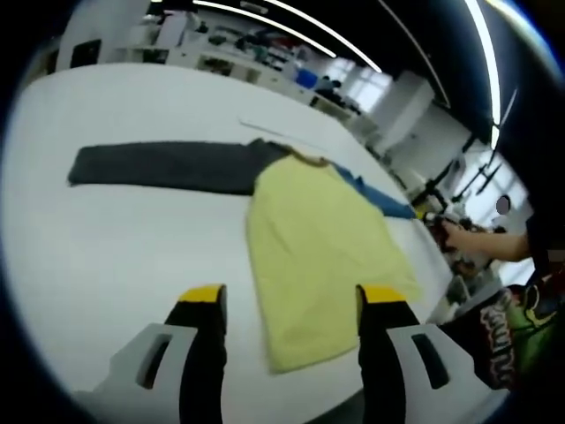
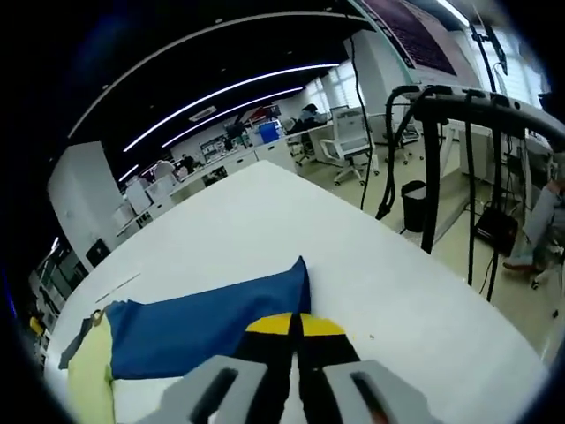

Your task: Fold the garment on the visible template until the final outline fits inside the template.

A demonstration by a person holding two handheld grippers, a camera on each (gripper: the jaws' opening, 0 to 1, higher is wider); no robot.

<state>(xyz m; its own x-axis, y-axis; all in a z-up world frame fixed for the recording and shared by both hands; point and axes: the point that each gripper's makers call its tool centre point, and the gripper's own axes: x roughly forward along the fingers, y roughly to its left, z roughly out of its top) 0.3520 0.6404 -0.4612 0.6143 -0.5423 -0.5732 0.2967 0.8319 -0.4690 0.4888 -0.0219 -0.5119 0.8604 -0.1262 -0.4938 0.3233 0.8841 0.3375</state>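
While the garment (image 1: 322, 256) lies flat on the white table (image 1: 106, 256), I hold my left gripper (image 1: 291, 300) above its near hem with the jaws spread wide and nothing between them. The yellow body panel runs away from me toward the collar; one grey sleeve (image 1: 163, 166) extends fully to the side, and the blue sleeve (image 1: 380, 199) extends to the opposite side.

In the right gripper view, my right gripper (image 2: 296, 325) is closed, its yellow tips pressed together at the cuff end of the blue sleeve (image 2: 207, 327). I judge that it is pinching the cuff, though the contact point itself is hidden under the jaws. The yellow panel (image 2: 91, 380) shows at the lower edge of that view, beside the blue sleeve's shoulder end.

I cannot make out a template outline on the table in either view.

Step in hand, by my judgement: the first sleeve fold, with the body and grey sleeve not yet folded.

Next move calls for:
1. Lifting the blue cuff low and carrying it across onto the yellow panel.
2. Keeping the panel flat so it does not drag.
3. Positioning the left gripper to take the grey sleeve afterwards.
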